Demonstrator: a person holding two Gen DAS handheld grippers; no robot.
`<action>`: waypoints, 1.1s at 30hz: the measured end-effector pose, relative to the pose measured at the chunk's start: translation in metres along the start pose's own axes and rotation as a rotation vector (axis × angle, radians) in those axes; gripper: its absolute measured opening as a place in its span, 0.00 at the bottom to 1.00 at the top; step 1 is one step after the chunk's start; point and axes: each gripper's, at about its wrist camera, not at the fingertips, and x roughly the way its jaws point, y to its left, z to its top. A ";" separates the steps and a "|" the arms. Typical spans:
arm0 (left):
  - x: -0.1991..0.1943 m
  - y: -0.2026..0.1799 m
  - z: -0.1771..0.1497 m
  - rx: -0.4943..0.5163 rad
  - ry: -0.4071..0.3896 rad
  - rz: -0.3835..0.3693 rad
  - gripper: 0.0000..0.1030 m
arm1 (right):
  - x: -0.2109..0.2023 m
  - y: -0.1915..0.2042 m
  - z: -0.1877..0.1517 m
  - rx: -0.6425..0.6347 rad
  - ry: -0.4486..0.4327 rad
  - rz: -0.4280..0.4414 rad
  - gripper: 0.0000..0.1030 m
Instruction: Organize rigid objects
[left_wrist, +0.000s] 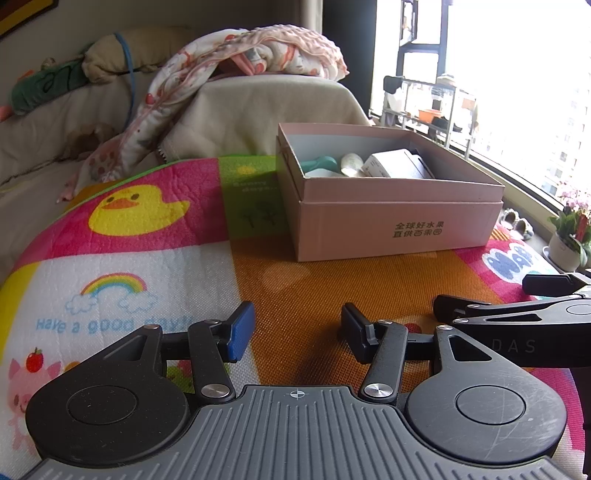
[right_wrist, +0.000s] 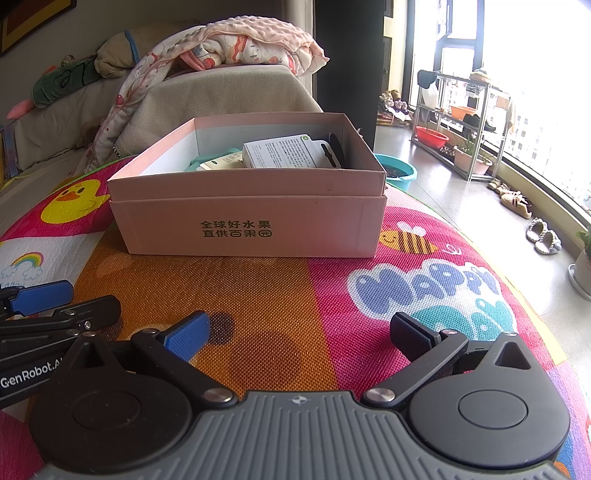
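Note:
A pink cardboard box (left_wrist: 399, 229) (right_wrist: 251, 229) with printed Chinese characters stands on a colourful play mat (left_wrist: 140, 236) (right_wrist: 424, 291). Inside it lie a white packet (left_wrist: 395, 166) (right_wrist: 284, 151), a teal item (left_wrist: 319, 163), a pale spoon-like item (left_wrist: 352, 162) and a black object (right_wrist: 334, 149). My left gripper (left_wrist: 297, 332) is open and empty, low over the mat in front of the box. My right gripper (right_wrist: 301, 334) is open and empty, beside the left one; it also shows in the left wrist view (left_wrist: 495, 299).
A sofa (left_wrist: 236, 110) with a patterned blanket (left_wrist: 229, 55) and plush toys stands behind the mat. A potted plant (left_wrist: 569, 236), slippers (right_wrist: 543, 236), a metal rack (right_wrist: 465, 122) with basins and a teal basin (right_wrist: 397, 170) are on the floor by the window at right.

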 end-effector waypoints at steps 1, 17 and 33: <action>0.000 0.000 0.000 0.002 0.000 0.002 0.56 | 0.000 0.000 0.000 0.000 0.000 0.000 1.00; 0.000 -0.001 0.000 -0.002 0.001 -0.002 0.56 | 0.000 0.000 0.000 0.000 0.000 0.000 1.00; 0.000 0.000 0.000 -0.002 0.001 -0.002 0.56 | 0.000 0.000 0.000 0.000 0.000 0.000 1.00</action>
